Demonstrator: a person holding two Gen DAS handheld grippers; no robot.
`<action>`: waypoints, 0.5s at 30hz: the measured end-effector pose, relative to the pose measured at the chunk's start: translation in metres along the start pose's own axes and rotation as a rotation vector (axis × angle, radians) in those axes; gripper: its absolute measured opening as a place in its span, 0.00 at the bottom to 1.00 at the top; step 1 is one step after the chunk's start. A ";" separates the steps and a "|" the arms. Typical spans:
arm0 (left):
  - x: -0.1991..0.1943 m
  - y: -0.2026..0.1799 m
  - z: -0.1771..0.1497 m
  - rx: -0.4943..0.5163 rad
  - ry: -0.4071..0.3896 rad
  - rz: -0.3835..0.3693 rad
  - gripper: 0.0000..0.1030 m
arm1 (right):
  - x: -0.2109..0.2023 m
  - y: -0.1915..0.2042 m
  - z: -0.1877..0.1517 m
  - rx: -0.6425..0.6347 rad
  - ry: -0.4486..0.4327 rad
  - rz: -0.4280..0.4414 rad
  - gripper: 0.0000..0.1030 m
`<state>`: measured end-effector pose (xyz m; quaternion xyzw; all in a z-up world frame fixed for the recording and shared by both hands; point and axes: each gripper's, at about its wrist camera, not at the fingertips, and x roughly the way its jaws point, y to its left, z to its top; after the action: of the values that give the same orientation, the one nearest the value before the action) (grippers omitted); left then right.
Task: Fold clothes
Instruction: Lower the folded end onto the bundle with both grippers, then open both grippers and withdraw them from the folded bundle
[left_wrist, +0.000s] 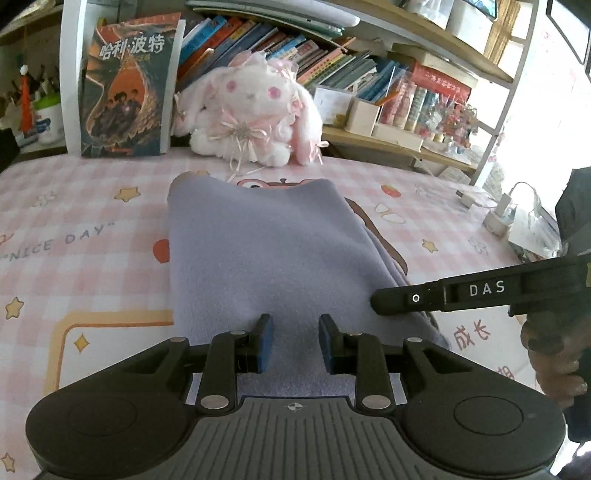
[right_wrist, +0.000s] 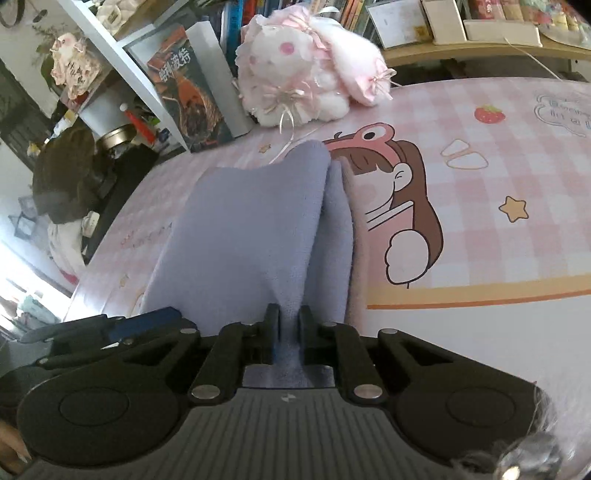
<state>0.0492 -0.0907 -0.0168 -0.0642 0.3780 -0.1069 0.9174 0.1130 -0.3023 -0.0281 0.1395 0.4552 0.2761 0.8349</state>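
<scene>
1. Where the lavender cloth (left_wrist: 266, 251) lies folded on the pink checked counter (left_wrist: 85, 221), the left wrist view shows it as a flat, smooth rectangle reaching away toward the plush rabbit (left_wrist: 251, 110).
2. From the right wrist view, the same cloth (right_wrist: 243, 229) shows a layered edge along its right side, one fold lifted and drawn up into the right hand-held gripper (right_wrist: 288, 325), whose fingers are clenched on the fabric.
3. Only the left view shows the left hand-held gripper (left_wrist: 295, 332) with its blue pads spread apart, released, low over the near end of the cloth with nothing between them.
4. That view also catches the right tool from the side, a black finger marked "DAS" at the cloth's right edge.
5. Printed on the counter are stars, a strawberry (right_wrist: 489, 113), a cartoon girl (right_wrist: 399, 206) just right of the cloth, and the words "NICE DAY".
6. Behind the cloth, a Harry Potter book (left_wrist: 129, 88) stands upright beside the rabbit, with crowded bookshelves (left_wrist: 332, 62) beyond.
</scene>
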 end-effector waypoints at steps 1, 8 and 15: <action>-0.002 0.000 0.001 -0.008 -0.003 0.000 0.27 | -0.001 0.000 0.000 0.001 -0.002 -0.004 0.13; -0.028 -0.004 0.002 -0.042 -0.066 0.023 0.30 | -0.027 0.024 -0.001 -0.145 -0.036 -0.045 0.40; -0.049 -0.012 -0.009 -0.070 -0.094 0.121 0.53 | -0.047 0.034 -0.014 -0.217 -0.035 -0.148 0.68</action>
<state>0.0072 -0.0902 0.0131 -0.0780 0.3411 -0.0347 0.9361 0.0693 -0.3021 0.0125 0.0190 0.4169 0.2587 0.8711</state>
